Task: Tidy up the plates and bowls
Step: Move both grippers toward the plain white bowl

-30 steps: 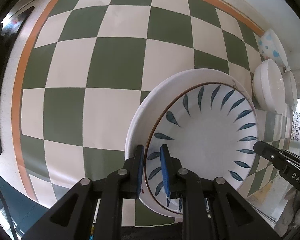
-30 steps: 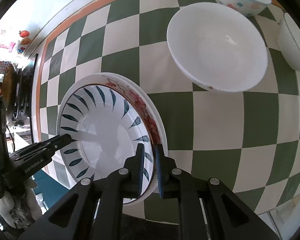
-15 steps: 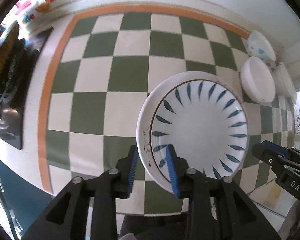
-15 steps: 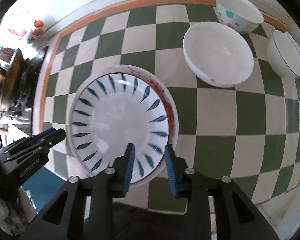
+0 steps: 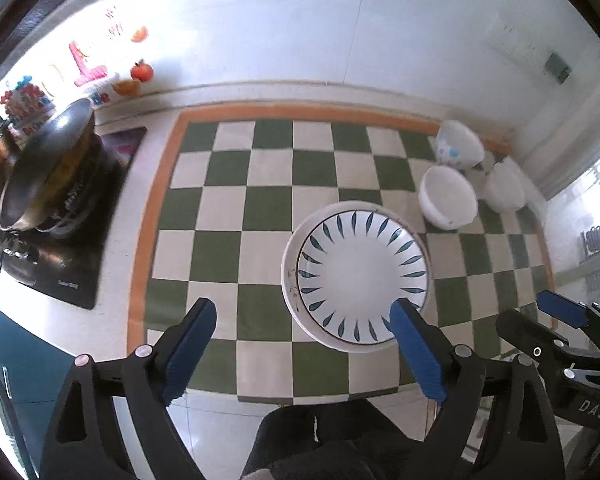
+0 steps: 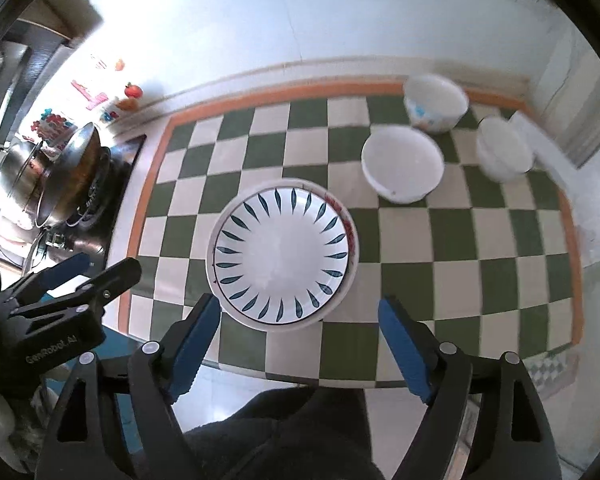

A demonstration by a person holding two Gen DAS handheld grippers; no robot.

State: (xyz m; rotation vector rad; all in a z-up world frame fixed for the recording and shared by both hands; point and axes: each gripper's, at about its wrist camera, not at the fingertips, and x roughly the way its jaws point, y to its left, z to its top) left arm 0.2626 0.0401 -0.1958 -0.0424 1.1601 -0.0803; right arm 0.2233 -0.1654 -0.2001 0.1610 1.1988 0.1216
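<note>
Left gripper (image 5: 302,322): jaws just opened wide, nothing between; body reads "GenRobot.AI".
Right gripper (image 6: 300,318): just opened wide, empty; reads "DAS".
Leaf-pattern plate (image 6: 281,254): stacked on larger plate (image 6: 350,236), near-centre of checked cloth (image 6: 480,264).
Bowls (image 6: 402,164): three, far right.

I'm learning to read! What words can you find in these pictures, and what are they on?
"DAS": on the right hand-held gripper.
"GenRobot.AI": on the left hand-held gripper.
Small pale print on the black cooktop: too blurred to read.
Colourful wall stickers: unreadable.
</note>
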